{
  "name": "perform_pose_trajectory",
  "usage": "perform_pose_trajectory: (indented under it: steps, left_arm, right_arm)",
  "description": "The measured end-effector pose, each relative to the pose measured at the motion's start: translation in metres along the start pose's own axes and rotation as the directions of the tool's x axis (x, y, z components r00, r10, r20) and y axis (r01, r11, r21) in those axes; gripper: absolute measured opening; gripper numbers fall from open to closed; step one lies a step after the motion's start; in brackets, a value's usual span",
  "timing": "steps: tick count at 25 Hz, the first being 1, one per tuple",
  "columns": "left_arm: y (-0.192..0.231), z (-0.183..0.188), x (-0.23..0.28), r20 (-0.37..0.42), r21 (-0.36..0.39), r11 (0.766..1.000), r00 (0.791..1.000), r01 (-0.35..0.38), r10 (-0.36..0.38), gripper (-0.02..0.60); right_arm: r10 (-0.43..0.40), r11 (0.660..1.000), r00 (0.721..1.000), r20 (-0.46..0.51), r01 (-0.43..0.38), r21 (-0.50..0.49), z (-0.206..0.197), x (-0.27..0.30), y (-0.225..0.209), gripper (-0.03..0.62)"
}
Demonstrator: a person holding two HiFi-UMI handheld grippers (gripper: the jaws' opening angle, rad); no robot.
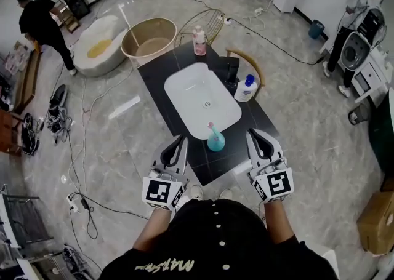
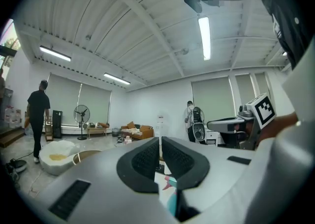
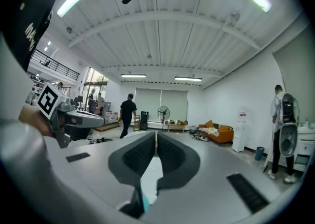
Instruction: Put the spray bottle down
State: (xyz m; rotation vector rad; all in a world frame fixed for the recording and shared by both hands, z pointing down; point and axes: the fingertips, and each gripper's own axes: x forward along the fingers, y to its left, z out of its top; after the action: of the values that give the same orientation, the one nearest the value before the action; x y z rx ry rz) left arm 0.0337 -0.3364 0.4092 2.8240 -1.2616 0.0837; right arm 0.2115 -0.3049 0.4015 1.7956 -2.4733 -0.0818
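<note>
The teal spray bottle (image 1: 215, 140) with a pink nozzle stands upright on the black table (image 1: 161, 74), at the near rim of the white basin (image 1: 200, 98). My left gripper (image 1: 180, 141) hangs just left of it, held level, jaws shut on nothing. On the bottle's right side my right gripper (image 1: 255, 135) is likewise shut and empty. The left gripper view shows the left gripper (image 2: 160, 142) closed, with the bottle (image 2: 170, 189) peeking below its pads. In the right gripper view the right gripper (image 3: 156, 137) is closed, a teal sliver of the bottle (image 3: 144, 201) beneath.
A white bottle with a blue cap (image 1: 246, 88) and a black holder (image 1: 231, 69) stand right of the basin; a pink bottle (image 1: 199, 40) stands at the far table edge. Beyond it sit a wooden tub (image 1: 149, 37) and a white tub (image 1: 98, 42). Cables cross the floor; people stand at both sides.
</note>
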Motion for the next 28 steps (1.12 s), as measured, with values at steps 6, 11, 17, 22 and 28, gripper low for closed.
perform_pose_trajectory:
  steps: [6, 11, 17, 22, 28]
  left_arm:
    - [-0.002, 0.022, 0.012, 0.052, 0.023, 1.0, 0.998, 0.02, -0.021, 0.023]
    - [-0.008, 0.026, 0.014, 0.061, 0.03, 0.999, 0.998, 0.03, -0.032, 0.023]
    - [-0.011, 0.027, 0.011, 0.065, 0.027, 0.999, 0.997, 0.033, -0.035, 0.023]
    - [-0.016, 0.033, 0.01, 0.079, 0.034, 0.999, 0.996, 0.036, -0.038, 0.023]
    - [-0.015, 0.034, 0.01, 0.073, 0.038, 0.999, 0.997, 0.029, -0.031, 0.023]
  right_arm:
    - [-0.071, 0.997, 0.997, 0.037, 0.07, 0.018, 0.017, -0.019, -0.014, -0.005]
    - [-0.117, 0.993, 0.992, 0.051, 0.117, 0.003, 0.021, -0.03, -0.023, -0.005]
    - [-0.129, 0.991, 0.99, 0.049, 0.131, -0.03, 0.027, -0.033, -0.027, -0.005]
    - [-0.127, 0.991, 0.99, 0.055, 0.129, -0.033, 0.03, -0.033, -0.029, -0.005]
    - [-0.105, 0.994, 0.993, 0.051, 0.107, -0.034, 0.03, -0.026, -0.028, -0.005]
